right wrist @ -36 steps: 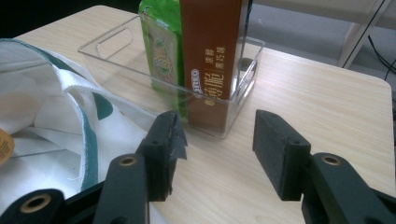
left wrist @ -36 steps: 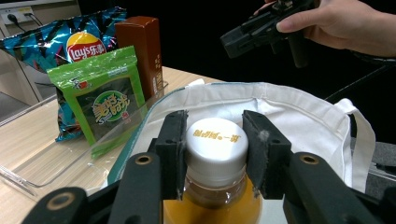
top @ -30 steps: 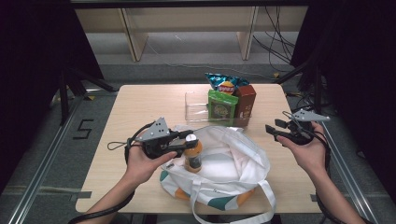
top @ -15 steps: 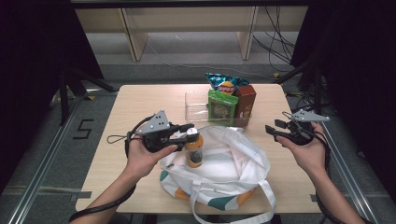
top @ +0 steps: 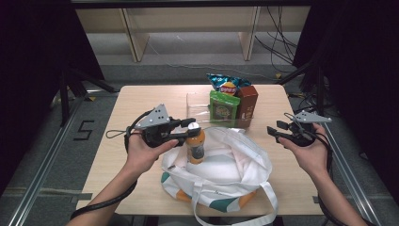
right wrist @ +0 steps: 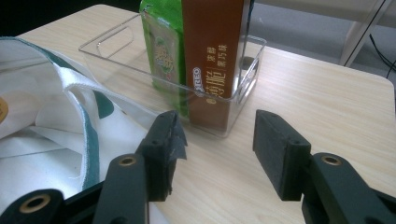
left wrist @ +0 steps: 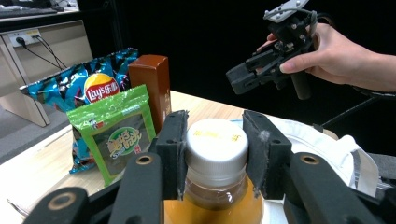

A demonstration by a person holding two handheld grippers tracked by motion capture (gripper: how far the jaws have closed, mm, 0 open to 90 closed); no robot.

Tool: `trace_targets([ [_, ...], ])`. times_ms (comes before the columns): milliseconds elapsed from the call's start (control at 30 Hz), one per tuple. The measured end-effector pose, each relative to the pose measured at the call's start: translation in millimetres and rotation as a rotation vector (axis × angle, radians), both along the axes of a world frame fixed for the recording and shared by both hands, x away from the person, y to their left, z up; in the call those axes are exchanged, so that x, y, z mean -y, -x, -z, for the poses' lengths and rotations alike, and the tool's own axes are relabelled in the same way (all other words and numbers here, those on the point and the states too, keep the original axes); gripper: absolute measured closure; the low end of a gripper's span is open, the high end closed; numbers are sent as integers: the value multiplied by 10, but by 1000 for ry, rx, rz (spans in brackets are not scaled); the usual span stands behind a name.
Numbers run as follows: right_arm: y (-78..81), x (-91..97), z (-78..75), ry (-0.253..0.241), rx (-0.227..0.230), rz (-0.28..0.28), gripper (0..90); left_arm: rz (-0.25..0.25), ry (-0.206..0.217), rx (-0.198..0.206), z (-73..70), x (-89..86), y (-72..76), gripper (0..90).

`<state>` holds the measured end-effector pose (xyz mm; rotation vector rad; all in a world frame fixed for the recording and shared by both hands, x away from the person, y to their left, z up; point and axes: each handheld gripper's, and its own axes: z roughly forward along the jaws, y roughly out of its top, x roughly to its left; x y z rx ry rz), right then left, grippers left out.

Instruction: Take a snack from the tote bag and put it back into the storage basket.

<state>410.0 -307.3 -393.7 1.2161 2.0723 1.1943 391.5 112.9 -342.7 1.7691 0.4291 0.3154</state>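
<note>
The left gripper [left wrist: 217, 158] jaws clamp the bottle [top: 195, 143] by its cap; it may slip into the tote bag [top: 235, 169]. The right gripper [right wrist: 217, 154] jaws stand apart.

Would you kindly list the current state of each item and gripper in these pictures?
Left gripper: shut on the bottle's neck.
Bottle: capped, upright, held over the bag.
Right gripper: open, holding nothing, above the table.
Tote bag: lying open on the table.
Clear bin: upright, holding snacks.
Brown box: standing in the bin.
Green packet: sealed, upright in the bin.
Chip bag: sealed, behind the green packet.
</note>
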Motion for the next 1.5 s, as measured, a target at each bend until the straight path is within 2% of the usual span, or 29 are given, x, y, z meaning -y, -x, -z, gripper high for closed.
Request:
trace_targets([
  [133,3,-5,-1,-2,-6,0,512,2,3,3,-43,15,-21,607],
  [200,-15,-5,15,6,31,-3,512,4,6,8,-77,26,-45,607],
  [267,-15,-5,15,5,30,-3,511,3,8,8,-94,34,-56,607],
  [300,-3,-6,7,3,0,-3,511,3,11,8,-101,38,-62,607],
  [367,2,-8,4,-6,-9,1,511,4,13,11,-118,44,-72,607],
  [467,-7,5,6,5,5,-9,511,4,17,10,-139,49,-86,607],
  [600,-1,-1,2,-6,-6,-3,511,4,16,13,-158,49,-99,607],
  [733,-12,-11,26,0,27,4,511,-1,19,13,-184,44,-127,607],
  [833,-21,7,21,17,22,-9,511,0,26,10,-206,38,-148,607],
  [967,-13,-1,23,5,16,-4,511,-3,22,20,-247,34,-172,607],
  [1000,-19,8,24,17,35,-4,511,-4,25,22,-257,34,-178,607],
  [1067,-21,11,24,21,36,-9,511,-1,30,22,-278,31,-192,607],
  [1267,-10,-14,39,-10,30,8,511,-2,33,25,-333,35,-214,607],
  [1333,-10,-16,39,-10,30,9,510,1,39,28,-349,42,-219,607],
  [1367,-4,-6,27,0,13,-1,511,1,41,28,-359,46,-220,607],
  [1400,-4,-6,27,0,13,-1,511,1,41,28,-359,46,-220,607],
  [1433,-9,-12,34,-2,32,9,510,4,45,31,-379,55,-222,607],
  [1500,-9,-12,35,-2,32,10,511,5,49,31,-400,63,-223,607],
])
